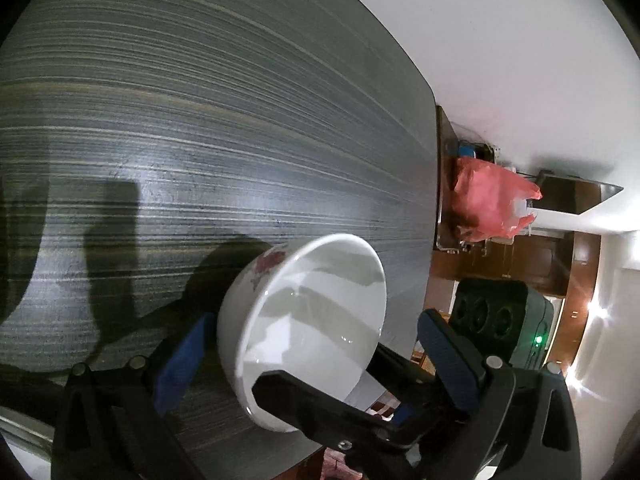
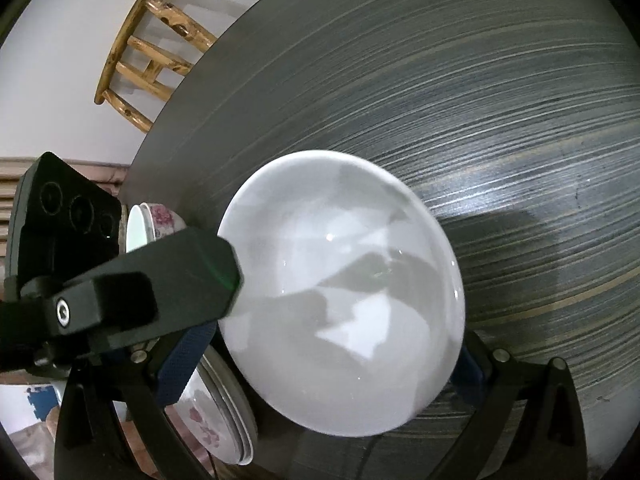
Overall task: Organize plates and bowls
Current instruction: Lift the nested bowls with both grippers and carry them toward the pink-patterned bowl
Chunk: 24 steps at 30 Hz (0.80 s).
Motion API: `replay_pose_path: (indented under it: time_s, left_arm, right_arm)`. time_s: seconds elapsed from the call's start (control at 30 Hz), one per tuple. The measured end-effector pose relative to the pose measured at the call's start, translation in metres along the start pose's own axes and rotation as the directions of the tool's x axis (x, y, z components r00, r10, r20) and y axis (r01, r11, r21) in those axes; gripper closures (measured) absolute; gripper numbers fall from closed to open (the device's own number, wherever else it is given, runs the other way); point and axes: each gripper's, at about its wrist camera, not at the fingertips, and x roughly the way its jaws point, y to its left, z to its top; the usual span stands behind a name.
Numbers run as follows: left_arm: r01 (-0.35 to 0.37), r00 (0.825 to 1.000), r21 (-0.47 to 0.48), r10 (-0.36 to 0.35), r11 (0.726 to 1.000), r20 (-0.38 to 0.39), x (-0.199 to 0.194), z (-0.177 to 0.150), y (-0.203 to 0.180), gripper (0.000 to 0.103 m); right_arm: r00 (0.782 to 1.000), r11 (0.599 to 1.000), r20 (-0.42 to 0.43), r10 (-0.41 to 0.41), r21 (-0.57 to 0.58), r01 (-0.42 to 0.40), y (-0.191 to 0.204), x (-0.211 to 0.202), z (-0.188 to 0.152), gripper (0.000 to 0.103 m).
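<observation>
Left wrist view looks along the left tool (image 1: 316, 320) at a small white china bowl with pink flowers (image 1: 320, 300), which sits between the two blue pads with its open side turned toward the camera. One pad is close to the bowl's wall, and a thin strip of the dark striped surface (image 1: 200, 120) shows beside the other pad. I cannot tell if this tool is squeezing the bowl or only around it. Right wrist view shows the right tool (image 2: 338, 336) with a big plain white round bowl (image 2: 340, 280) filling the space between its pads. Both pads seem to press on its sides, so I think it is gripping that bowl. The bowl's open side faces the camera too. What matters most is how the two bowls sit. The small flowered bowl (image 2: 160, 220) is just to the left of the big one, and a black finger of the left tool reaches across to the big bowl's left rim. The two tools are very close and may bump. A stack of white flowered plates (image 2: 224, 420) lies just below the big bowl at the near edge of the surface. A round bowl has no long side, so only its open side matters. To put one bowl inside the other, I think the left tool is nearer and should go in from the left
</observation>
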Motion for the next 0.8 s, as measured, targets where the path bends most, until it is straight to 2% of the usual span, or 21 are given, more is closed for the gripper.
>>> replay_pose_path:
  time_s: [0.8]
  left_arm:
    - [-0.010,1.000,0.016,0.010,1.000,0.016,0.001,-0.001,-0.004,0.000]
  right_arm:
    - [1.000,0.998,0.001,-0.006,-0.060,0.006,0.012,0.000,0.002,0.000]
